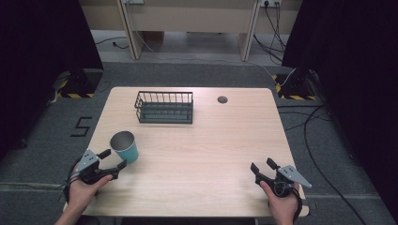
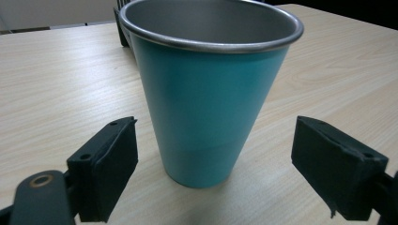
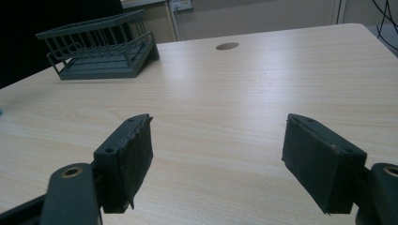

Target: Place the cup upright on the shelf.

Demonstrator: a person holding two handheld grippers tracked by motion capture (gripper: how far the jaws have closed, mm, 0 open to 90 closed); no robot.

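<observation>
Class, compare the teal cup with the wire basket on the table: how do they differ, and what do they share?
The cup is teal with solid walls and a round metal rim; the basket is dark, rectangular and made of open bars. The cup stands near the left gripper, just ahead of its open jaws; the basket sits farther back. Both stand upright and untouched on the table.

even overhead light, slight softness

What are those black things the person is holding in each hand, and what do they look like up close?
They are hand-held grippers. The left gripper and the right gripper each have a black body, two flat black jaws with rough dark pads, and a grey three-cornered plate on top. A black cable loops near each wrist. No sleeves show.
</observation>
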